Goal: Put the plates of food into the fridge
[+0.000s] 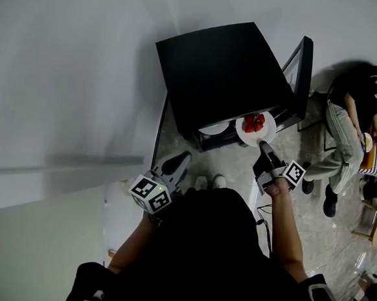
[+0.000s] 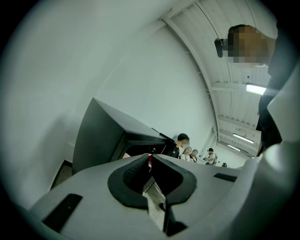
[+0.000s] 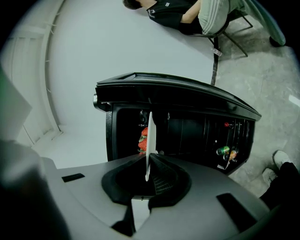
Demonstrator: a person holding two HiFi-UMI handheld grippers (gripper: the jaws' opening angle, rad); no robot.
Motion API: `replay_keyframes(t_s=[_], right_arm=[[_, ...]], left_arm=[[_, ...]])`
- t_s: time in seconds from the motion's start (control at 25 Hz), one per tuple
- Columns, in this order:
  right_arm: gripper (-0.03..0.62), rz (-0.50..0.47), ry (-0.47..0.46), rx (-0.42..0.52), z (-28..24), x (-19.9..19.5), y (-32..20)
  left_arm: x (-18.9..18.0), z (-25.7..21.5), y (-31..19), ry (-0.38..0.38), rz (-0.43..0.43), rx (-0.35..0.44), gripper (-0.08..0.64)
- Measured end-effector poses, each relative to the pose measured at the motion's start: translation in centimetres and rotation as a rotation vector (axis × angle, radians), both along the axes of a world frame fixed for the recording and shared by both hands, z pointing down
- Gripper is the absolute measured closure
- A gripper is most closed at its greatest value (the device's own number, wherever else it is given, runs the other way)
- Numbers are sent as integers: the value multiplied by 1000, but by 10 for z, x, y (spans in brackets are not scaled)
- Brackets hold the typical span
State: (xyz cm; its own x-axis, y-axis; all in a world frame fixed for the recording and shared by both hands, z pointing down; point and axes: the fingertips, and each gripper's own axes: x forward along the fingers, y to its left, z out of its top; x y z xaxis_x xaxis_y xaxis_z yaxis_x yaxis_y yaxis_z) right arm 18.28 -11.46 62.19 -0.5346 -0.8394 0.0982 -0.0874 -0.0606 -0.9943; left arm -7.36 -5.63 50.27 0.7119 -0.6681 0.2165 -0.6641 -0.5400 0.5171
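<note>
My right gripper [image 3: 149, 164]: jaws clamped on rim of round white plate [image 3: 150, 136] carrying red strawberries [image 3: 143, 138]. Plate at 12 o'clock, edge-on, at mouth of open black mini fridge [image 3: 178, 91]. My left gripper [image 2: 150, 160]: jaws together, empty, at fridge's 7 o'clock.

We record plain white walls [image 1: 65, 72], evenly lit, with soft shadows only. The floor [image 1: 313, 221] is mottled grey stone with a slight gloss. In the left gripper view, a white ribbed ceiling [image 2: 206, 33] carries long strip lights [image 2: 255, 88], switched on. At the right, a person [image 1: 351, 101] sits near the wall. A wooden furniture piece [image 1: 370, 222] is cut off by the frame edge.
</note>
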Motion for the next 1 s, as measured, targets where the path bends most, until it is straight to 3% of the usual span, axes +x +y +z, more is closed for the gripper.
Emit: replay_keyframes(t_s=[1.0], right_arm=[[558, 20, 71, -95, 43, -12, -60]], left_arm=[[3, 1, -5, -15, -34, -16, 535]])
